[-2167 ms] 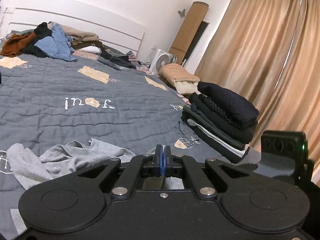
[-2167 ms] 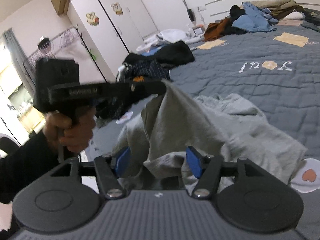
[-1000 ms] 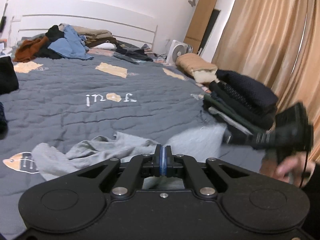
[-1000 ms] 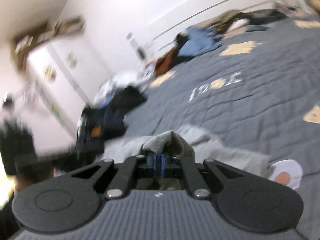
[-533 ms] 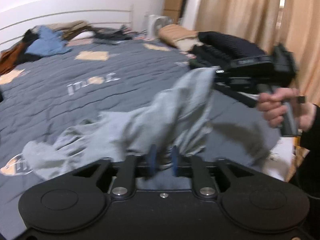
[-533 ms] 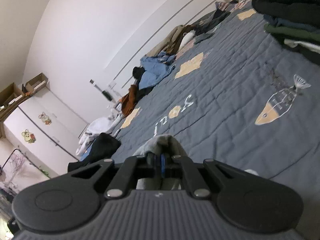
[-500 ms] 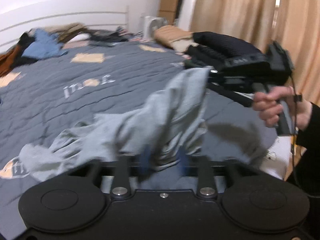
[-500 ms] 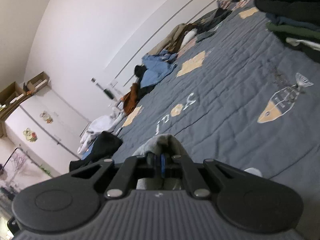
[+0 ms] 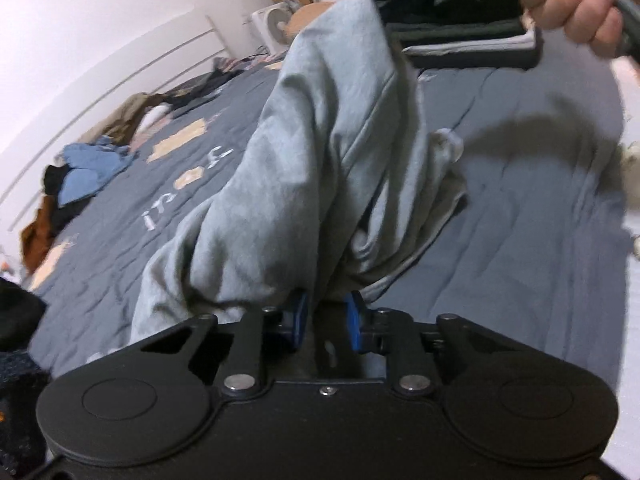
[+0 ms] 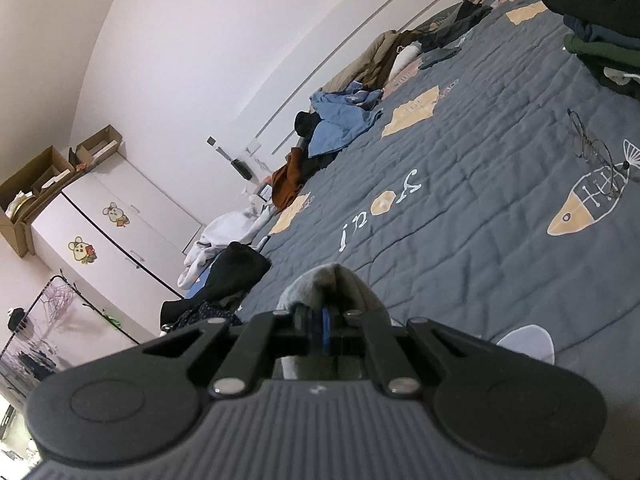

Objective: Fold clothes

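A grey garment [image 9: 320, 168] hangs over a dark quilted bed [image 9: 520, 208], one end pinched in the fully closed fingers of the right gripper [image 10: 316, 330]. Its lower folds sag ahead of the left gripper [image 9: 325, 322], whose fingers are closing with cloth bunched at their tips. The fabric looks soft, light and floppy, so a hem or corner is probably the best hold.

Bed w/ grey quilt [image 10: 480, 184], loose clothes heap [image 10: 340, 120] by headboard, folded stack [image 10: 600, 20] at edge

hand [image 9: 576, 8] — cut by top edge, blurred | folded stack [image 10: 600, 20] — cropped right
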{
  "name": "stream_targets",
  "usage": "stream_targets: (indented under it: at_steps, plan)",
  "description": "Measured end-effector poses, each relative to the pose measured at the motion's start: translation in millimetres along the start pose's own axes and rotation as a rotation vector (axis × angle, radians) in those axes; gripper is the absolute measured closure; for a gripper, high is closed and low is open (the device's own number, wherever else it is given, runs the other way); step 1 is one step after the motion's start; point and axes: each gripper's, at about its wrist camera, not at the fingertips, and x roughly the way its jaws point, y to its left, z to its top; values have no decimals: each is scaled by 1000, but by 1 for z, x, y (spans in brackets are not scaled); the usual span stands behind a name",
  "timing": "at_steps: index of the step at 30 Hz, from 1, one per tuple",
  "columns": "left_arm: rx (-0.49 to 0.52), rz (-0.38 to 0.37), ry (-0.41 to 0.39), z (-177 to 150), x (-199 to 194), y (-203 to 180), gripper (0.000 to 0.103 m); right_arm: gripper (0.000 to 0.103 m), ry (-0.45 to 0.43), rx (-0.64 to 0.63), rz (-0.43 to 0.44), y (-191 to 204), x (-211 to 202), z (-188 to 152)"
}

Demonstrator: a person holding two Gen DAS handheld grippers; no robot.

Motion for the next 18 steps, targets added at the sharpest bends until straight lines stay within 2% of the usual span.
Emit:
stream_targets:
  at_steps: [3, 5, 9, 16, 18]
  plan:
    - [-37, -105, -50, 8, -10, 3, 81, 98, 4, 0, 3, 0, 0, 0]
    - [-15, -99, -37, 8, -6, 1, 81, 98, 7, 1, 6, 0, -1, 0]
    - [53, 9, 6, 0, 10, -2, 81, 98, 20, -2, 6, 0, 0, -1]
    - [79, 115, 12, -3, 17, 1, 80, 98, 49, -30, 0, 5, 4, -5]
    - [123, 135, 18, -5, 19, -6, 79, 98, 55, -33, 1, 5, 6, -5]
